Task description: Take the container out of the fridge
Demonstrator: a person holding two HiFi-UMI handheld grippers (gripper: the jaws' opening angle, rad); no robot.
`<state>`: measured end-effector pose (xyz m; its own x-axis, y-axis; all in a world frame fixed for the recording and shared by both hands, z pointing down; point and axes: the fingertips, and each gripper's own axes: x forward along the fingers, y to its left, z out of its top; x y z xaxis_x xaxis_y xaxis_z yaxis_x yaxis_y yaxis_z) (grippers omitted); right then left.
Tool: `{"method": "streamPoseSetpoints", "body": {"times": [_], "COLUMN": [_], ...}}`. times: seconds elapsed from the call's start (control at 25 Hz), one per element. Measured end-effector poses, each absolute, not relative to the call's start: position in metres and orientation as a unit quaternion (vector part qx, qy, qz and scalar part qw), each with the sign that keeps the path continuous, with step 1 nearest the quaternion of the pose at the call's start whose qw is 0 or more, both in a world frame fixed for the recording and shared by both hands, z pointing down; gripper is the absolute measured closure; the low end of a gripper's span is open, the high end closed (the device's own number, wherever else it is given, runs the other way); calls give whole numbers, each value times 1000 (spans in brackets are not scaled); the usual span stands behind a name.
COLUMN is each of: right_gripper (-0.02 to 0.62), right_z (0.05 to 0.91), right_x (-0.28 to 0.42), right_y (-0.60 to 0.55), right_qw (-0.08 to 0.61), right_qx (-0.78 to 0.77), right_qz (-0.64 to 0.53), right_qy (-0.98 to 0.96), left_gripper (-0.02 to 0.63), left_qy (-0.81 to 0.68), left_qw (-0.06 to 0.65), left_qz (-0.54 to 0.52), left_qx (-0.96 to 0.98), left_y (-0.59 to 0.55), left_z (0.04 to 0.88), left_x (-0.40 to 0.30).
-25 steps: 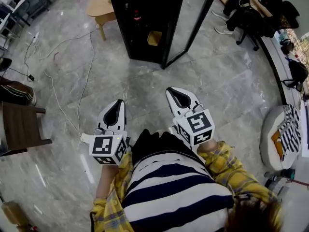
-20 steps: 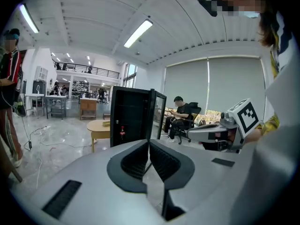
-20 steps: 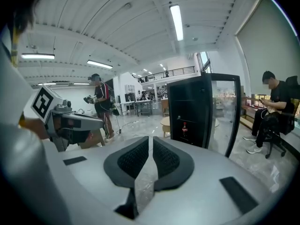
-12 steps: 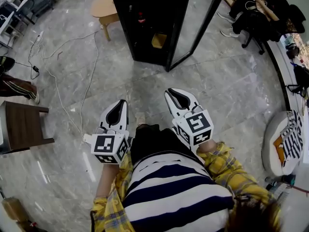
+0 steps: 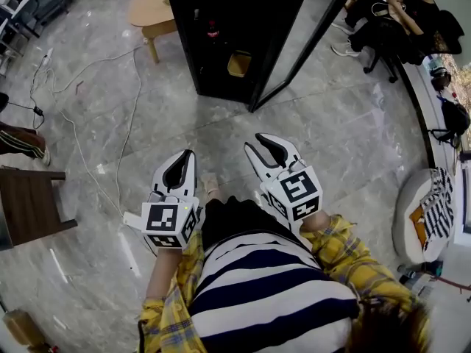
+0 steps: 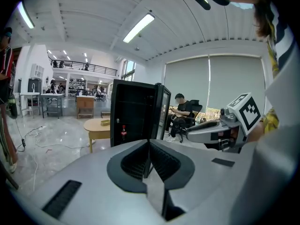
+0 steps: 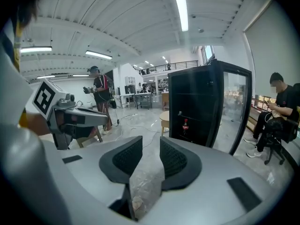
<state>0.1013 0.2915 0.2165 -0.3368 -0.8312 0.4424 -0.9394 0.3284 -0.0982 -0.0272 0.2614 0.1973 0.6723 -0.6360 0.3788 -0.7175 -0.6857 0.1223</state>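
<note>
The right tool (image 5: 265, 145), lower centre of the frame, is opening its jaws with nothing between them, while the left tool (image 5: 183, 156) beside it is closed and empty. The yellow container (image 5: 237, 63) sits inside the open fridge (image 5: 190, 43) at top centre, well apart from both. Approach, grasp and removal all seem left to do.

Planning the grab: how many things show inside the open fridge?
2: a yellow container low down; a bottle up and left of it. The dark fridge may hide more.

bare floor (image 5: 221, 134) runs to the fridge (image 5: 243, 20); its door (image 5: 305, 20) swung aside; cable (image 5: 133, 109) at left
</note>
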Motion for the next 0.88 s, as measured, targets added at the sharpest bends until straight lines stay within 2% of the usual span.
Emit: {"method": "streamPoseSetpoints", "body": {"times": [0.88], "right_gripper": [466], "right_z": [270], "right_x": [53], "right_y": [122], "right_qw": [254], "right_qx": [535], "right_qz": [163], "right_qy": [-789], "left_gripper": [583], "left_qy": [-348], "left_qw": [175], "left_qz": [186], "left_qx": [902], "left_y": [102], "left_z": [268], "left_x": [-91]}}
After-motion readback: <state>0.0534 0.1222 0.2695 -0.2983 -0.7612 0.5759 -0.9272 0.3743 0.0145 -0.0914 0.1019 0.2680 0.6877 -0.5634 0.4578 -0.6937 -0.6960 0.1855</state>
